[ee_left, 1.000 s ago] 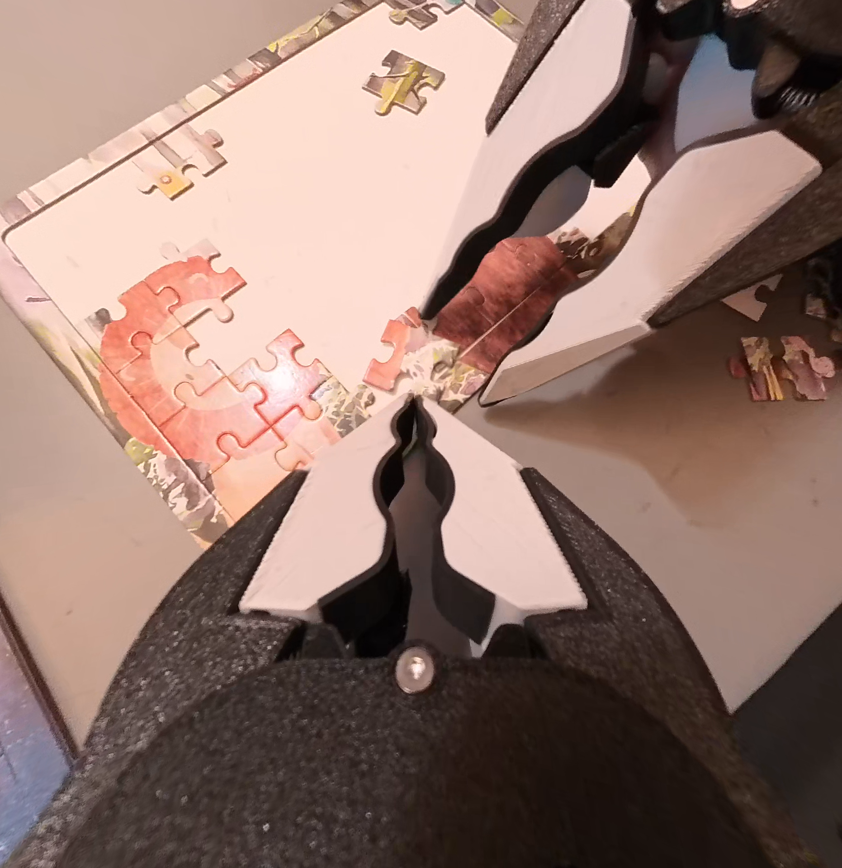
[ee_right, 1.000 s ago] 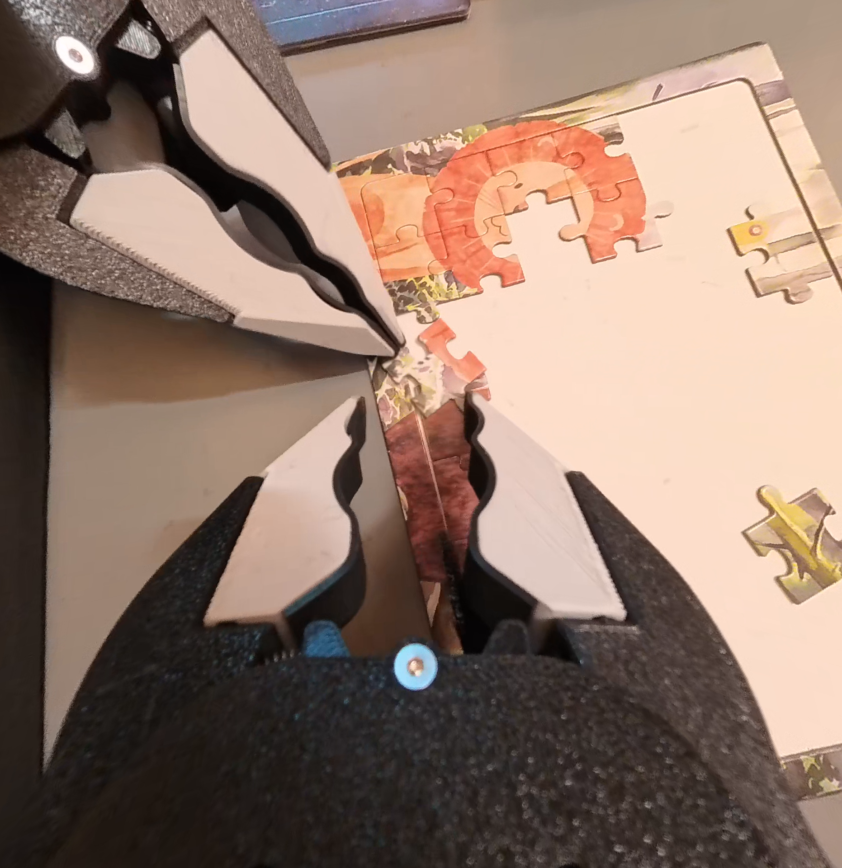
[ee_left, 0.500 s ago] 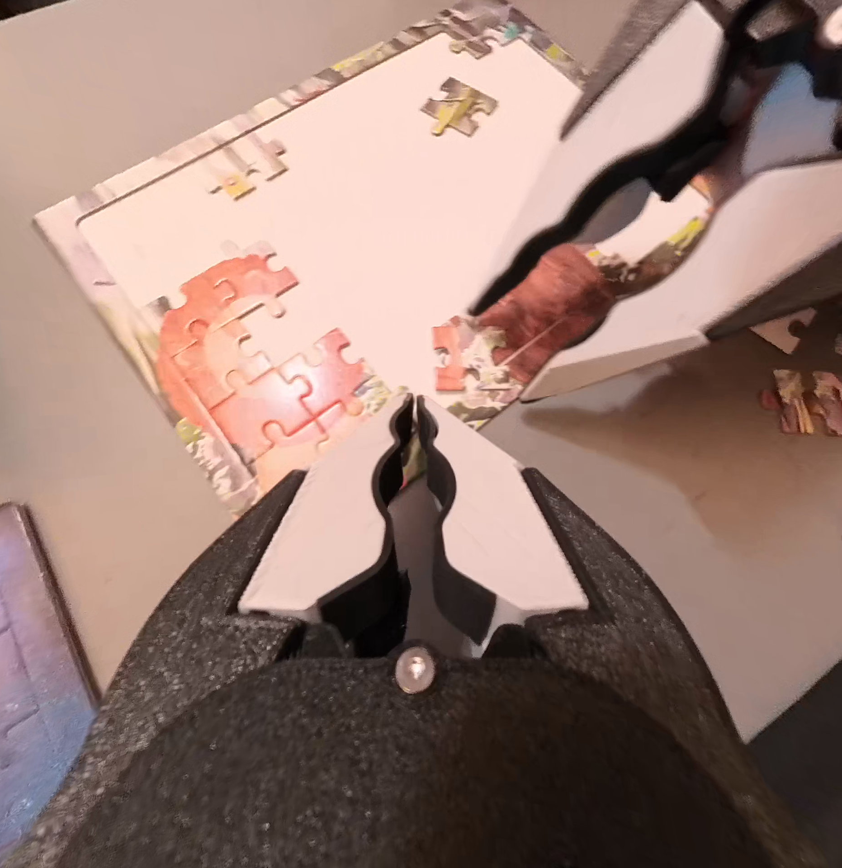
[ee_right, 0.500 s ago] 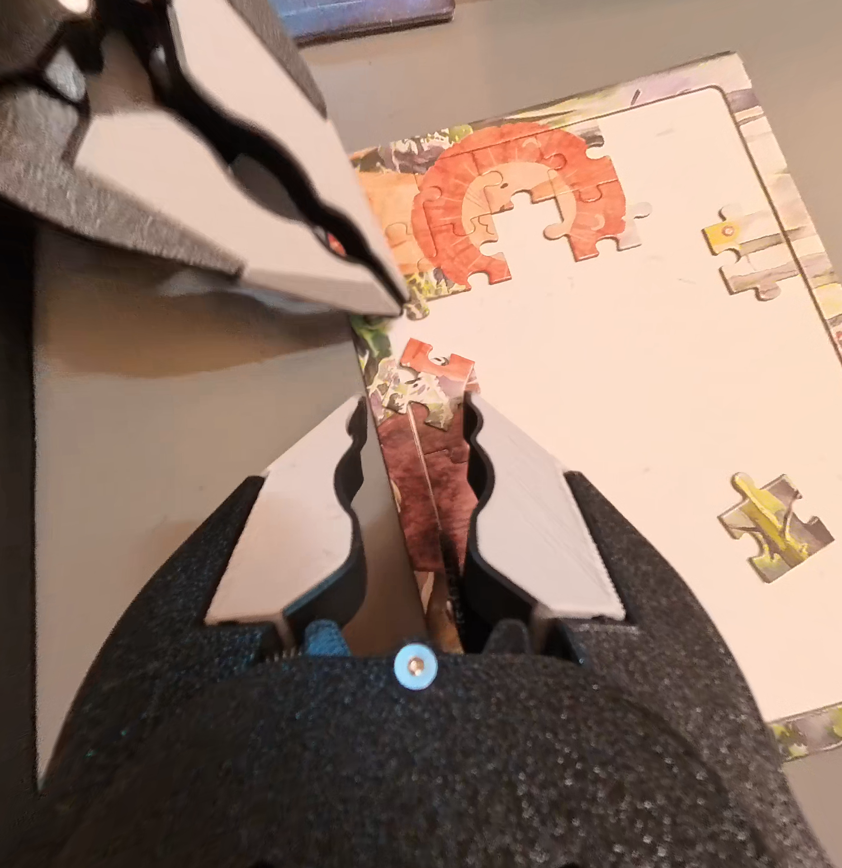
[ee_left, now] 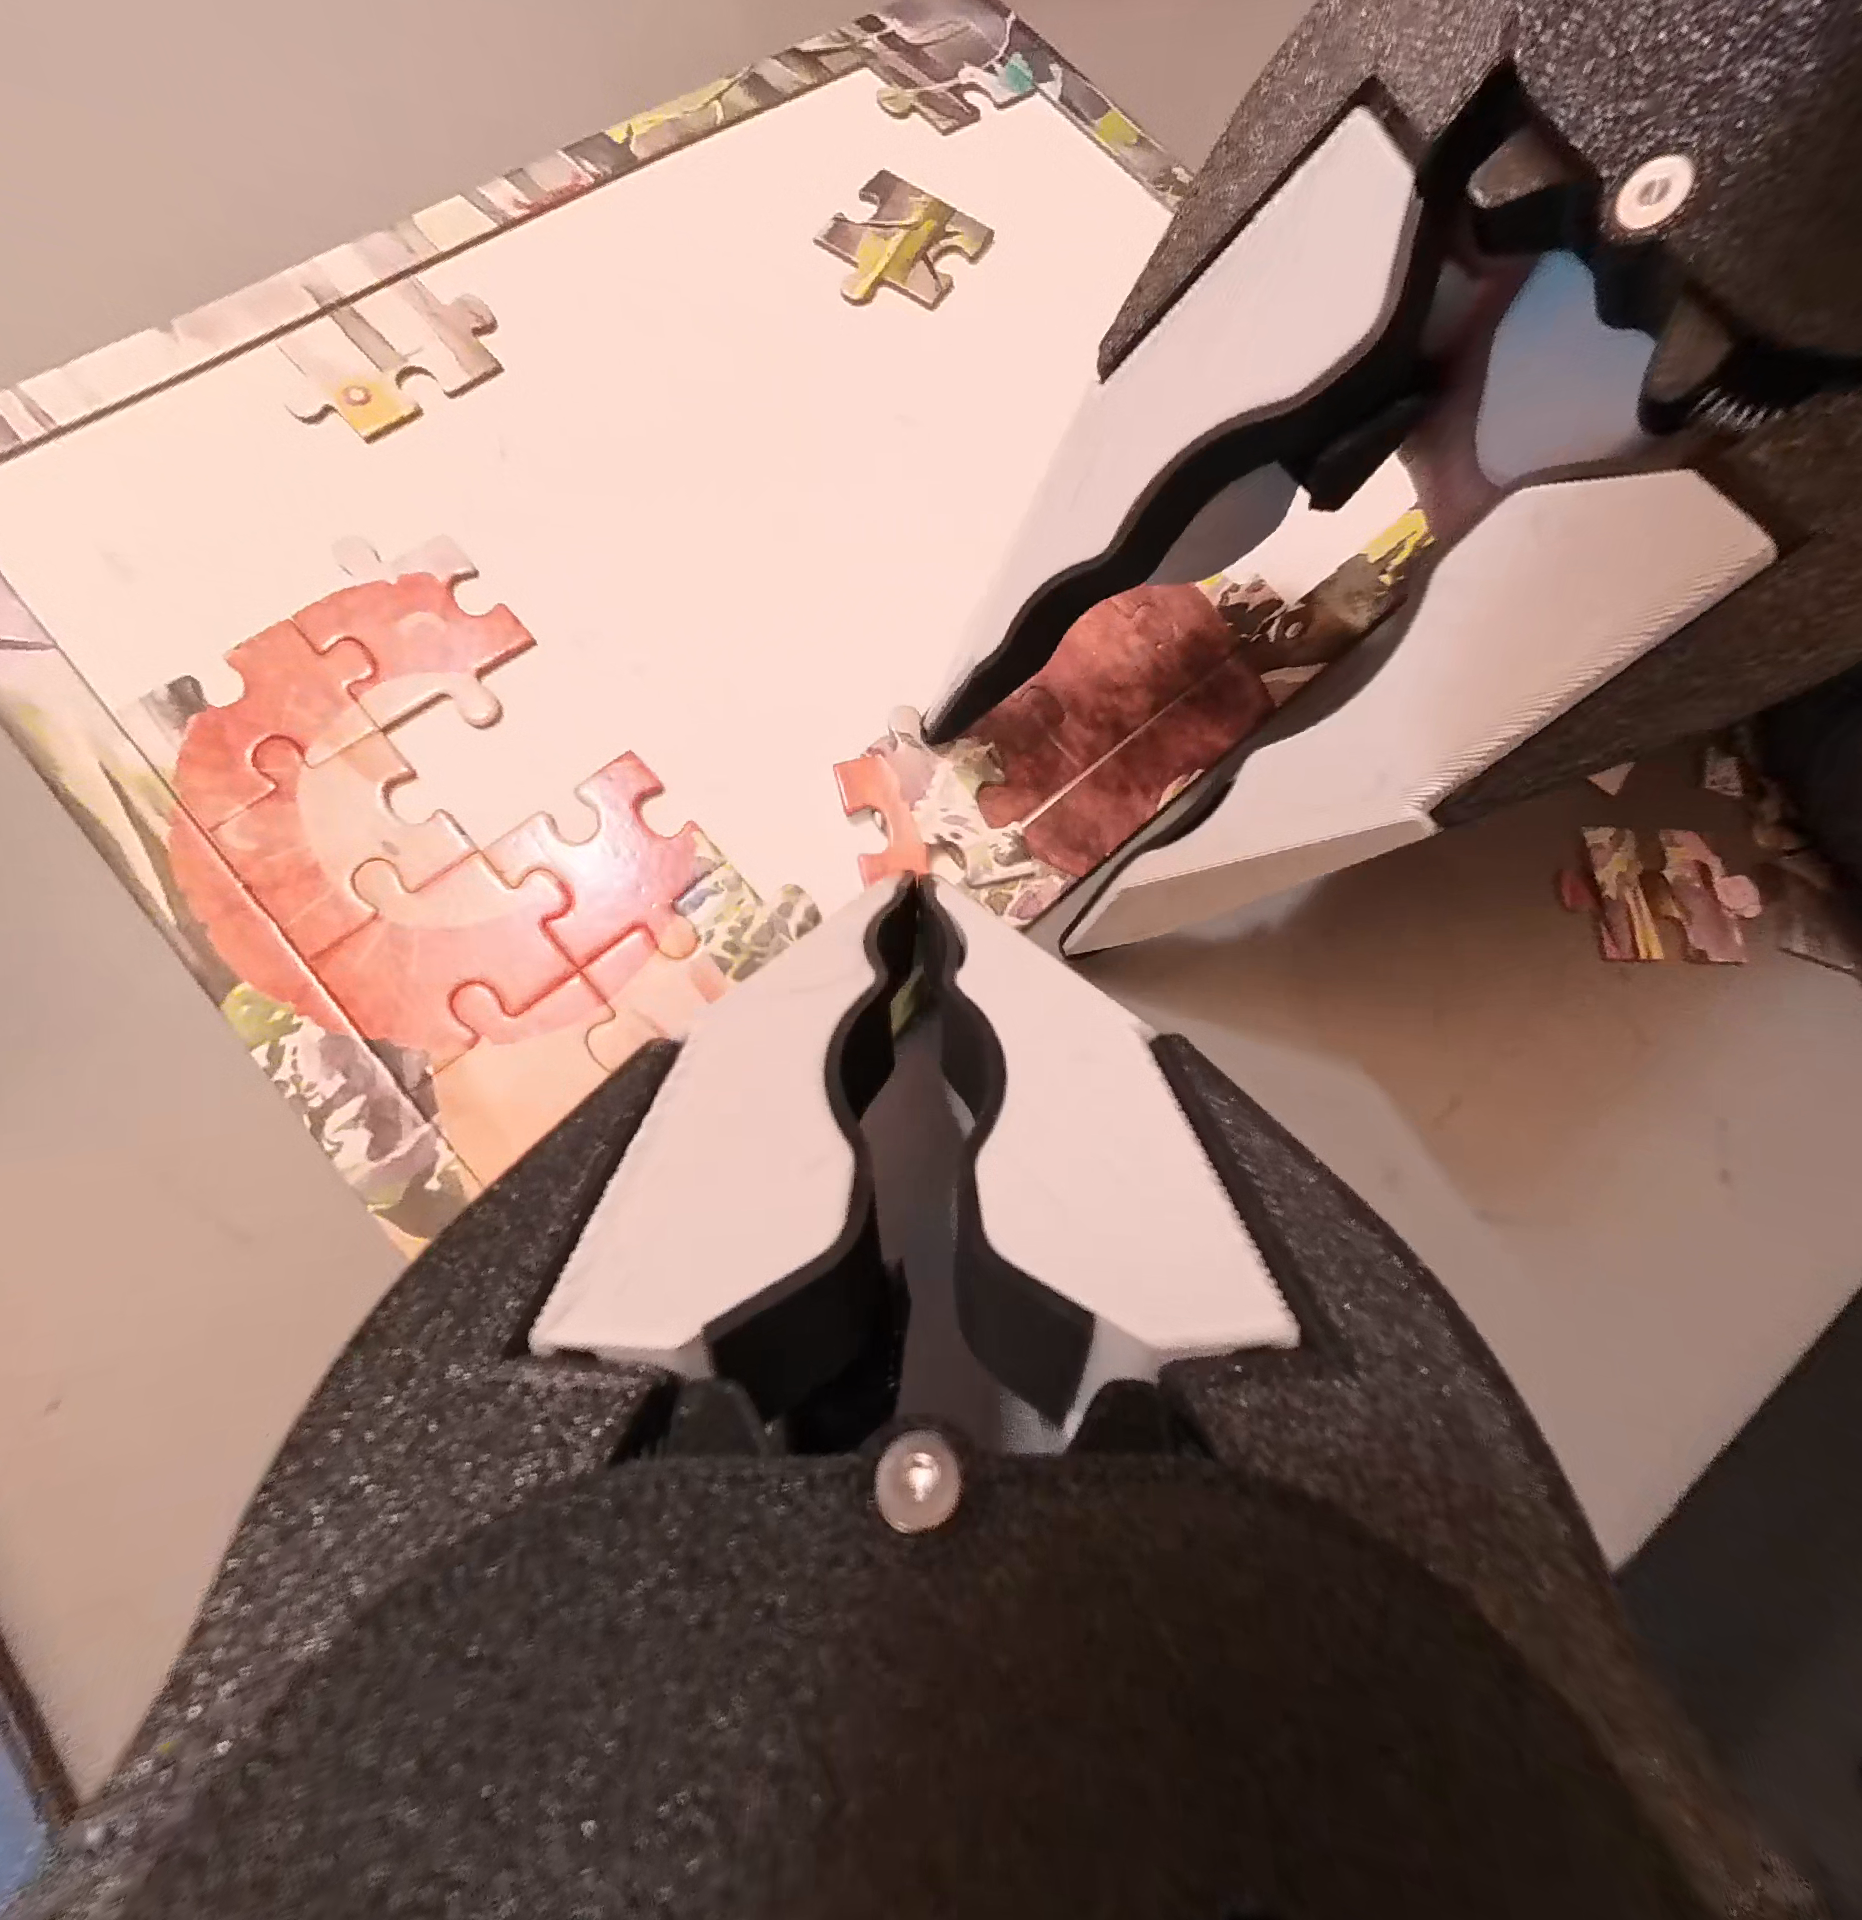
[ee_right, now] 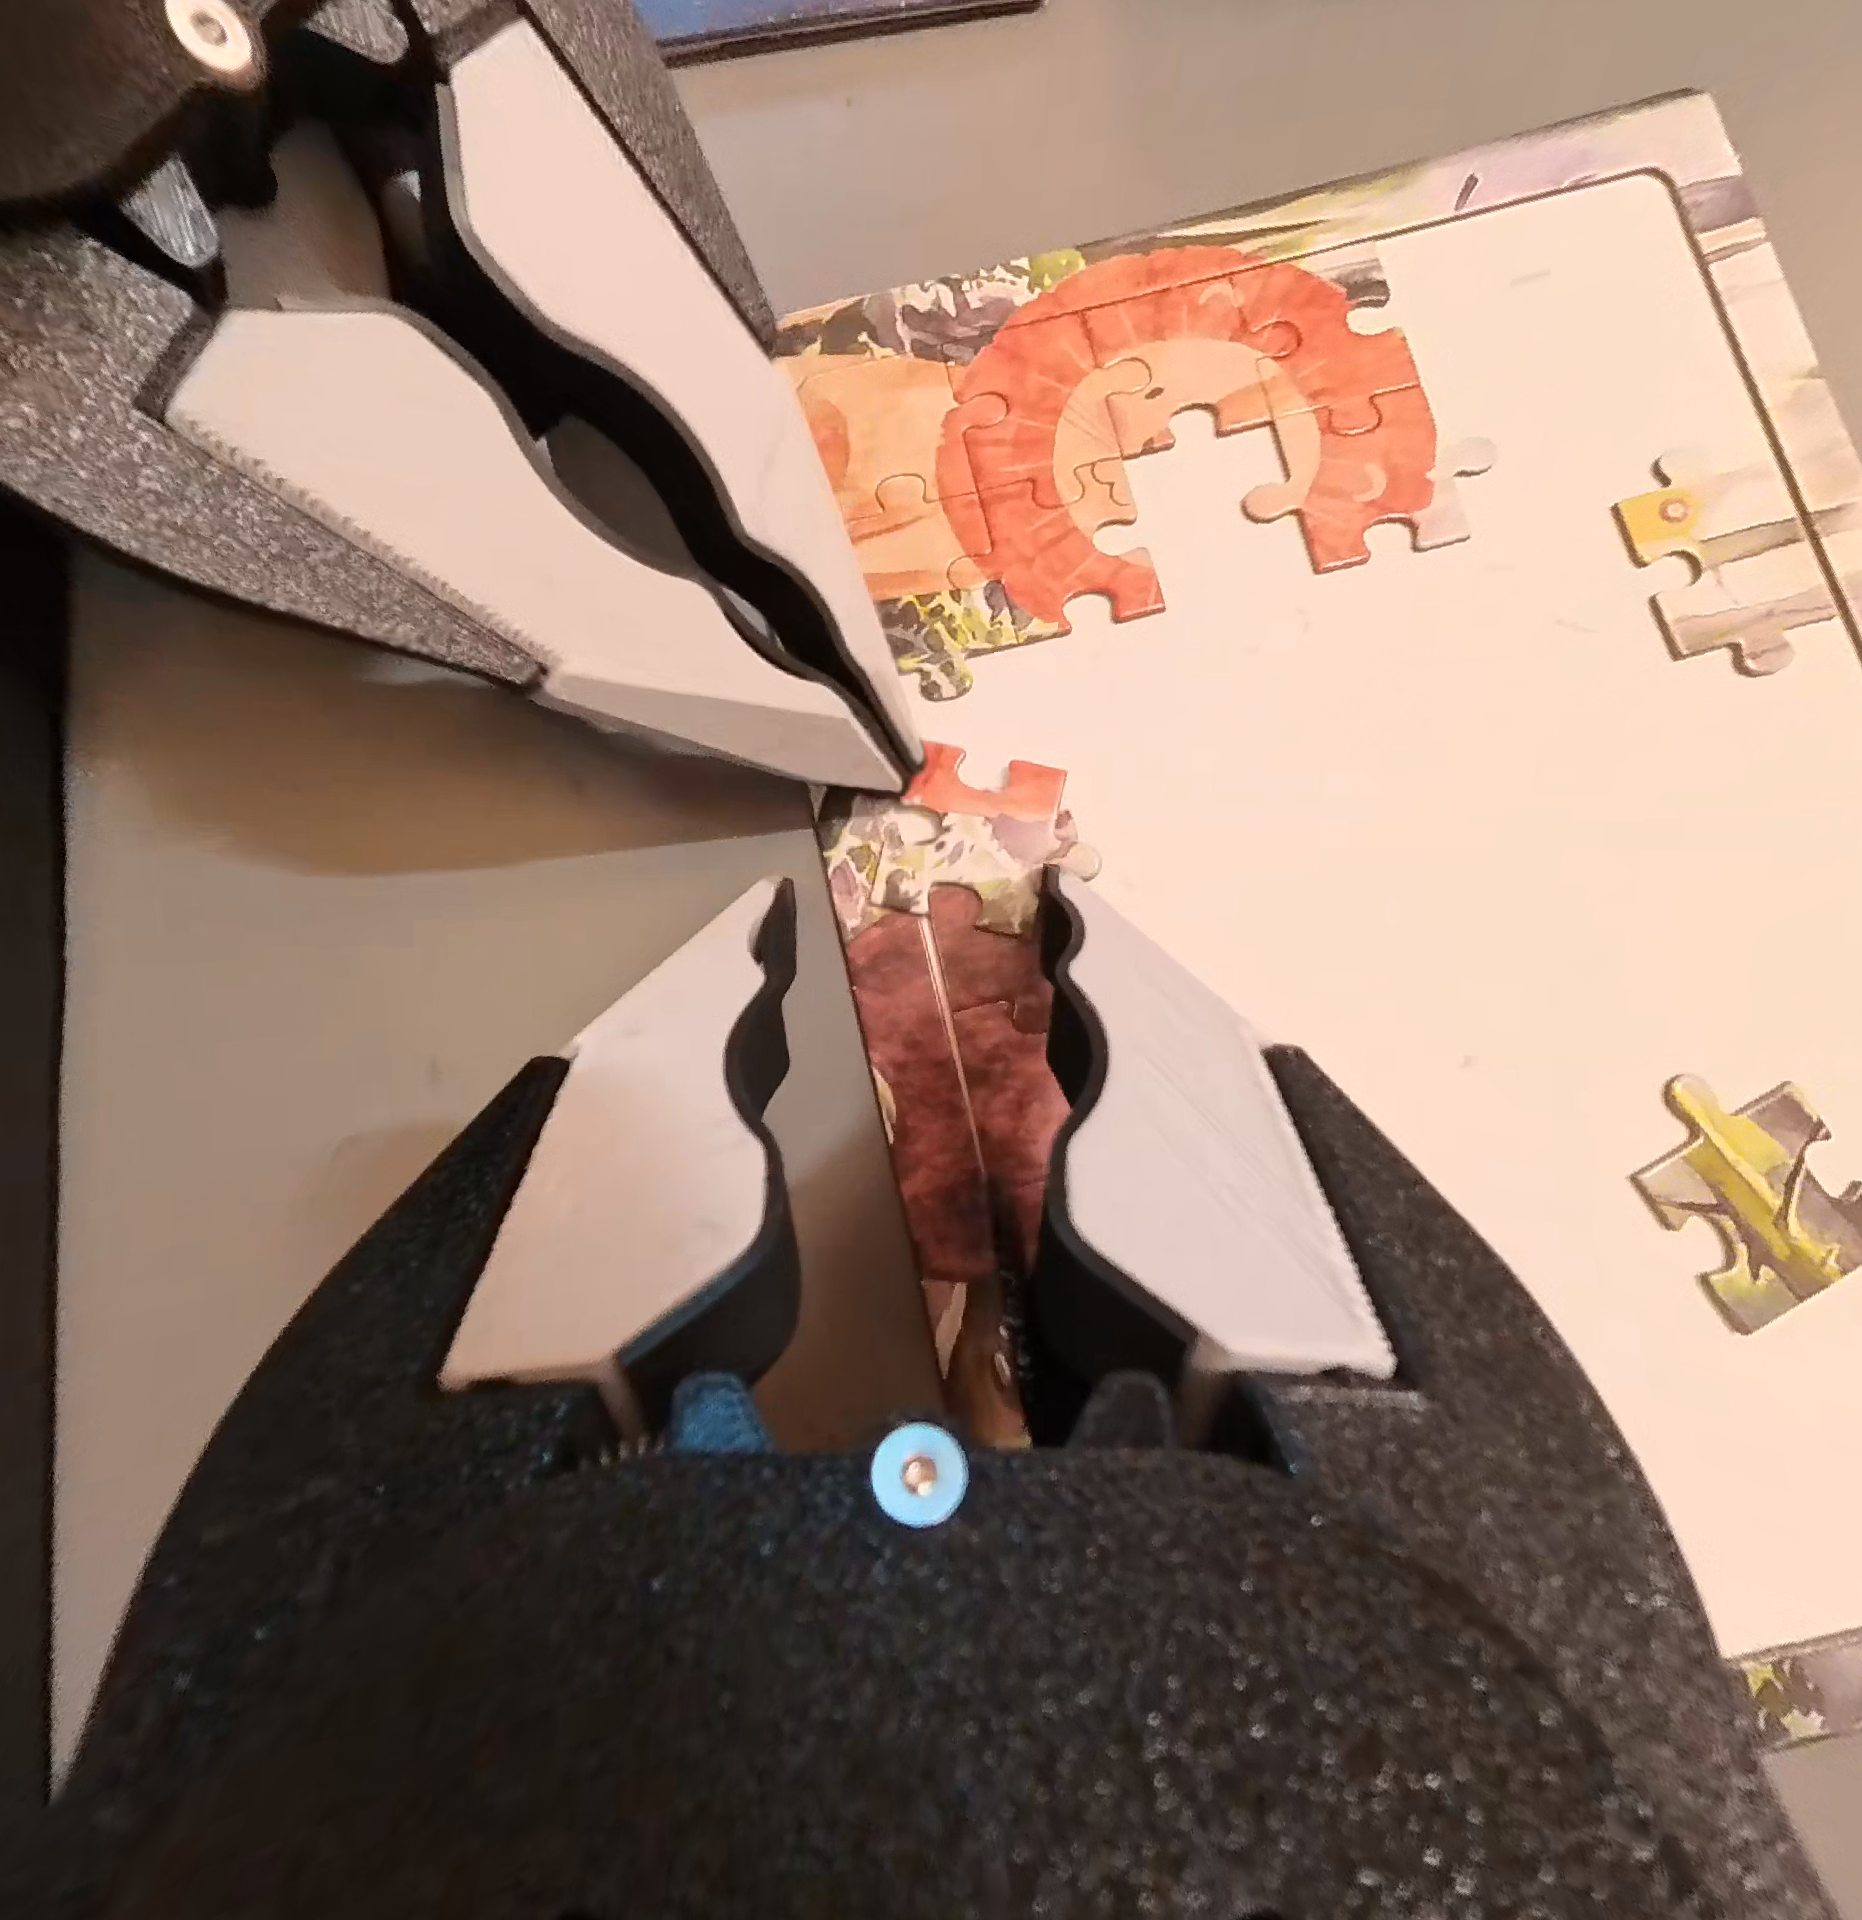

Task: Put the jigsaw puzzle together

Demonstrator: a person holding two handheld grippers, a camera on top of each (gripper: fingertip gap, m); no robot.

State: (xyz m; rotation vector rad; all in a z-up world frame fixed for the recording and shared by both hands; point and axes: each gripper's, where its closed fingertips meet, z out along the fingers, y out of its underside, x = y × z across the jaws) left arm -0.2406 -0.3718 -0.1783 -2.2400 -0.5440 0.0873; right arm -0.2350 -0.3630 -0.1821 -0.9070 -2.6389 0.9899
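Orange-red assembled puzzle pieces (ee_left: 387, 821) are sitting at nine o'clock in the puzzle tray (ee_left: 698, 436); the left gripper (ee_left: 914, 883), pressed together, is touching a loose piece (ee_left: 885, 821), while the right gripper (ee_right: 916, 904) is hovering spread at three o'clock.

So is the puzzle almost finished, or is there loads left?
Loads left. Done: the red circle patch in one corner and a dark red patch along the edge. In hand: the shut left gripper touches a red-edged piece; the right gripper is open. Most of the tray is bare, and loose pieces wait.
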